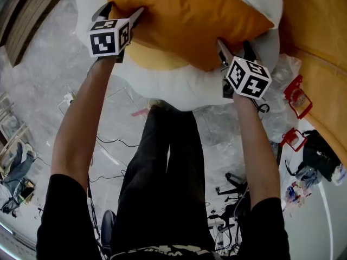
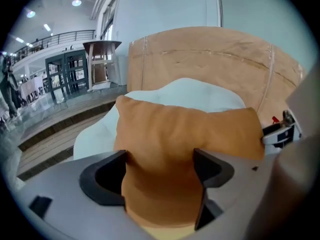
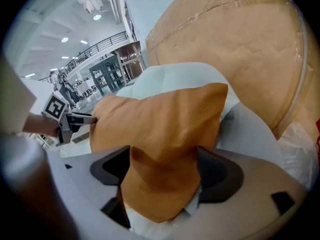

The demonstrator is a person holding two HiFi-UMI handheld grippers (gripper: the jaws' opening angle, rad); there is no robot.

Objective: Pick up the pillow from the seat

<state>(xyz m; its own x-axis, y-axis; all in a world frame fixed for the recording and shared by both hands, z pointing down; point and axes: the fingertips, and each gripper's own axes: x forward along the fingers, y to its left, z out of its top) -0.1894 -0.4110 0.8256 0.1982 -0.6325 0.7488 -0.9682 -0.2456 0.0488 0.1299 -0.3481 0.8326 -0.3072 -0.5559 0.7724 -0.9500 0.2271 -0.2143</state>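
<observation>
An orange pillow (image 1: 184, 20) lies on a round white seat (image 1: 179, 88). My left gripper (image 1: 122, 12) is at the pillow's near left corner and my right gripper (image 1: 236, 50) at its near right corner. In the left gripper view the pillow (image 2: 185, 129) fills the gap of the left gripper (image 2: 159, 166), whose jaws stand wide apart. In the right gripper view a bunched corner of the pillow (image 3: 160, 129) sits the same way inside the right gripper (image 3: 162, 166), over the white seat (image 3: 250, 129). Neither pair of pads visibly squeezes the fabric.
A tall tan padded back (image 2: 210, 54) wrapped in clear film rises behind the seat. On the floor to the right lie crumpled plastic (image 1: 282, 69), red frames (image 1: 297, 96) and a black bag (image 1: 320, 153). Cables (image 1: 108, 145) run on the floor at left. My legs (image 1: 162, 172) stand before the seat.
</observation>
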